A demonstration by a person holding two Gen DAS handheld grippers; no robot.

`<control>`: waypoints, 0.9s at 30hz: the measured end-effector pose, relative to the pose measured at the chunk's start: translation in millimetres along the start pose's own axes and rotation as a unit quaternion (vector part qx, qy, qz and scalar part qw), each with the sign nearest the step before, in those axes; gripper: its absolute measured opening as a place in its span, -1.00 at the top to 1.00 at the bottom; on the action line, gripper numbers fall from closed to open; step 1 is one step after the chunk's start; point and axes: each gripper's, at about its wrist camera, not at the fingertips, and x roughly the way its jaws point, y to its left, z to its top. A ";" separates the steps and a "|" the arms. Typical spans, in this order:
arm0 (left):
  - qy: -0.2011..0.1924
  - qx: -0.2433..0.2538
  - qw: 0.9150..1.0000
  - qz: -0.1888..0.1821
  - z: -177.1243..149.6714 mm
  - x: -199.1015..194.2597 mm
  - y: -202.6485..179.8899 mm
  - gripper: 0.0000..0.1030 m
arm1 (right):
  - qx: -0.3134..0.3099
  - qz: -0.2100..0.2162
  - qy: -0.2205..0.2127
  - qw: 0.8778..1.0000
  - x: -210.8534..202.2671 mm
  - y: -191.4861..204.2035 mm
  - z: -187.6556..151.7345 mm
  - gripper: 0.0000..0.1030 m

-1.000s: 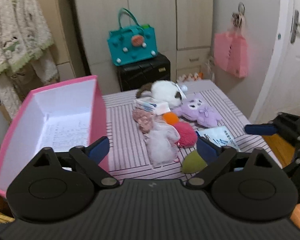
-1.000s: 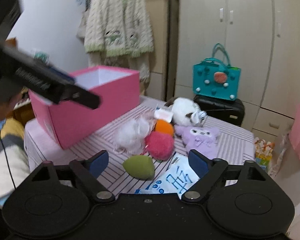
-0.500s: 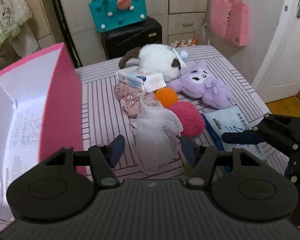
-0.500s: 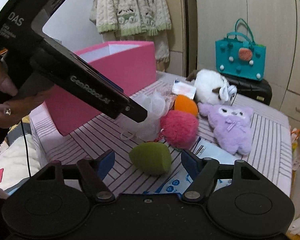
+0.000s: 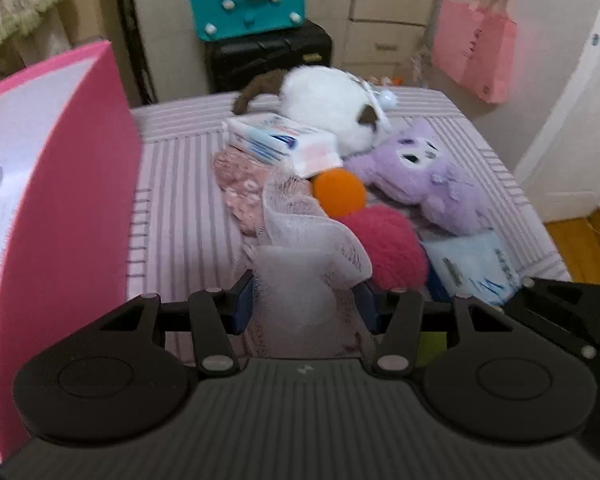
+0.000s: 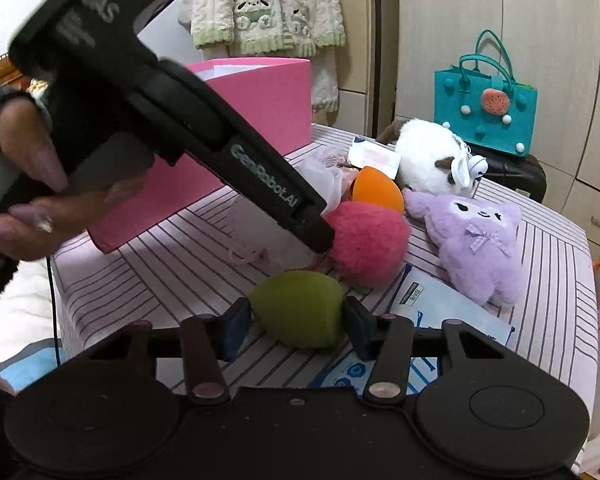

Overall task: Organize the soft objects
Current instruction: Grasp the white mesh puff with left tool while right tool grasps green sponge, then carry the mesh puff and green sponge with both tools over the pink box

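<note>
A white mesh pouf (image 5: 308,240) lies on the striped table, and my left gripper (image 5: 305,306) is closing on its near end, both blue pads touching the mesh. In the right wrist view the left gripper's black fingers (image 6: 292,208) slant down beside a pink pompom (image 6: 364,240). My right gripper (image 6: 296,328) is closing around a green egg-shaped sponge (image 6: 296,312), with a pad against each side. An open pink box (image 5: 72,184) with a white inside stands at the left.
Behind the pouf lie an orange sponge (image 5: 338,192), a purple plush (image 5: 428,176), a white plush (image 5: 328,108), a tissue pack (image 5: 276,140), a pink floral cloth (image 5: 240,188) and a blue packet (image 5: 472,268). A person's hand (image 6: 24,184) holds the left gripper.
Both grippers dropped lower and nearer to the table and narrowed their jaws. The left came in around the mesh pouf, the right around the green sponge.
</note>
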 end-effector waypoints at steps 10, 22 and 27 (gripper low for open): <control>-0.014 -0.051 0.998 -0.019 -11.6 0.7 14.5 0.35 | 0.022 0.006 -0.017 1.000 -1.5 -3.9 -3.6 -0.05; -0.036 -0.073 0.996 -0.031 -23.4 -27.7 19.6 0.41 | 0.046 -0.002 -0.030 0.998 -1.6 -3.9 -5.3 -0.04; -0.022 -0.042 0.998 -0.029 -27.4 -41.7 10.7 0.42 | 0.052 -0.004 -0.031 0.998 -5.7 -2.0 -4.0 -0.03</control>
